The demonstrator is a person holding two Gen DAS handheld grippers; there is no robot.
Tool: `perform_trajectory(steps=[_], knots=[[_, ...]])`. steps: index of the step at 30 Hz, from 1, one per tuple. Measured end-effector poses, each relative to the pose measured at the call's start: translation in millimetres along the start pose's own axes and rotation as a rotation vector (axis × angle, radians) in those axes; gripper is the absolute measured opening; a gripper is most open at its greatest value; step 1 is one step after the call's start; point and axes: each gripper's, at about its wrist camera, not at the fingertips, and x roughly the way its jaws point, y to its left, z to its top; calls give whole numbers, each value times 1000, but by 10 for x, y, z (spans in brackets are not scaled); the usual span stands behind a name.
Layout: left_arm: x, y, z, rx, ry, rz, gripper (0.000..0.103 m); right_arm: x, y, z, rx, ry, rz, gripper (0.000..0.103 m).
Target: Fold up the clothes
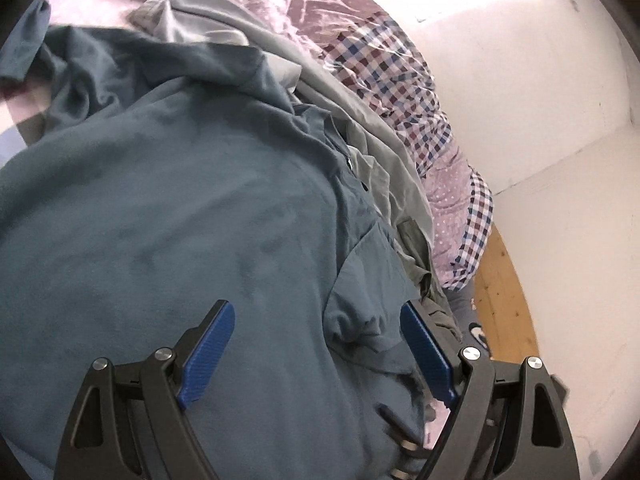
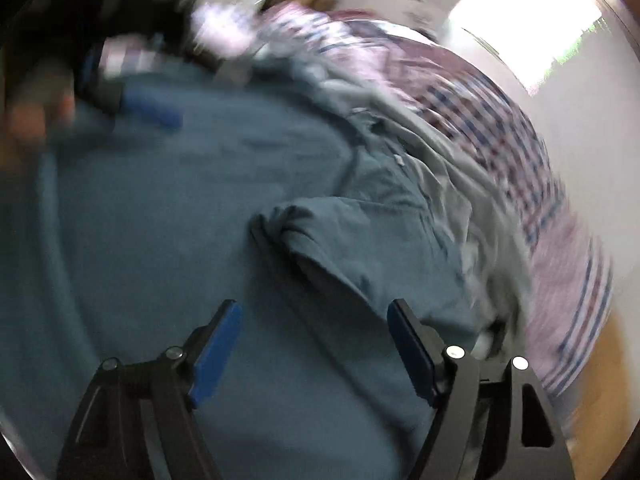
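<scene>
A teal shirt lies spread across the bed and fills most of the left wrist view. My left gripper hangs open just above it, with a bunched sleeve between the blue pads. The right wrist view is blurred by motion. There the same teal shirt lies below my right gripper, which is open over a folded-over sleeve. The left gripper shows at the upper left of that view, held by a hand.
A grey garment lies crumpled beyond the teal shirt. Checked and purple bedding covers the bed to the right. A white wall and a strip of wooden floor lie past the bed's edge.
</scene>
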Motion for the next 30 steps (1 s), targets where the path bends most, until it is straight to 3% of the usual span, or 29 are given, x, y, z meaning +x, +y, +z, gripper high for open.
perform_trajectory(steps=[4,6,10,14,15,18,20,22,26,30], knots=[[-21,-63,-60,48,-5,11,88,-217,-549,-282,599,-161,105,80],[-17,-100,-83,69,-8,6,88,-187,-755,-436,812,-215,150,80],[-7,-210,-114,136,-26,14,88,-196,-983,-769,1064,-284,116,80],[20,-453,-216,282,-38,44,88,-205,-1211,-1101,1314,-353,78,80],[24,-569,-287,362,-42,67,88,-207,-1269,-1184,1377,-370,68,80],[30,-860,-507,575,-62,125,88,-143,-1374,-1173,1393,-298,85,80],[45,-1010,-644,685,-78,160,88,-197,-1470,-1096,1331,-283,110,80],[70,-1142,-779,784,-91,199,88,-264,-1534,-1020,1254,-271,80,80],[187,-1266,-959,877,-81,255,88,-320,-1615,-1122,1243,-248,-32,80],[438,-1512,-1063,930,-57,307,88,-176,-1768,-1402,1344,-207,-44,80]])
